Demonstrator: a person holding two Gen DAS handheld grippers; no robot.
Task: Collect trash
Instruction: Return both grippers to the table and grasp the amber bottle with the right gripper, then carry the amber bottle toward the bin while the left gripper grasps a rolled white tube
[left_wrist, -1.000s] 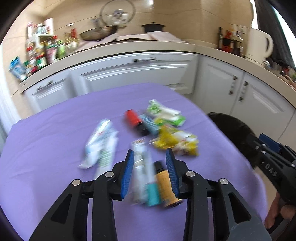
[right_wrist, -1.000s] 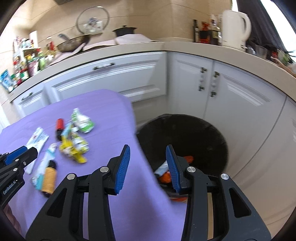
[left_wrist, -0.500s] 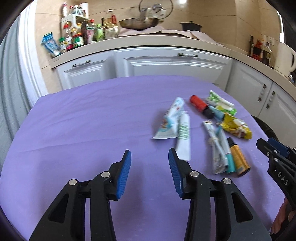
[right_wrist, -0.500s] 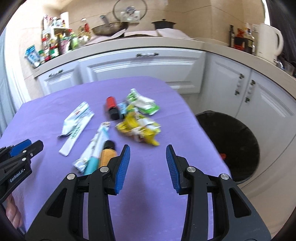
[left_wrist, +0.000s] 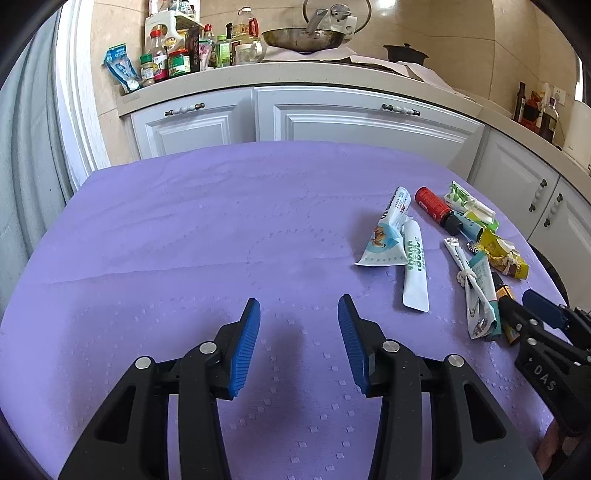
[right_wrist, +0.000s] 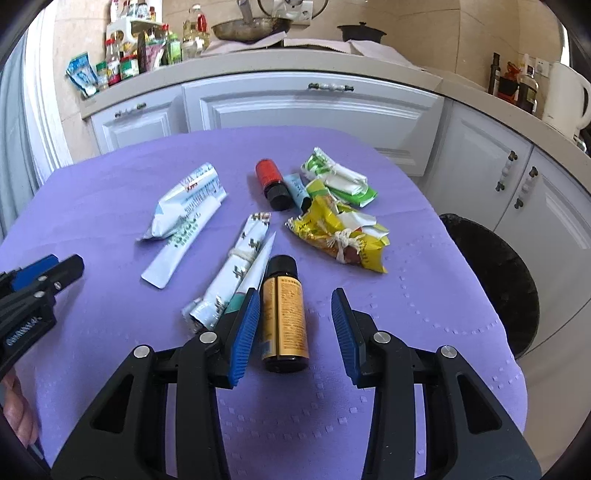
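I see a purple-clothed worktop (right_wrist: 110, 192) filling most of both views. A black trash bin (right_wrist: 495, 280) sits at the right edge of the right wrist view. Wrappers and small bottles lie clustered centre frame. My right gripper (right_wrist: 295, 325) has its jaws released, straddling an amber bottle (right_wrist: 283, 314) that lies nearest its left pad. My left gripper (left_wrist: 299, 339), lower centre, has released jaws over bare cloth, with the white tube (left_wrist: 414, 273) off to the right.
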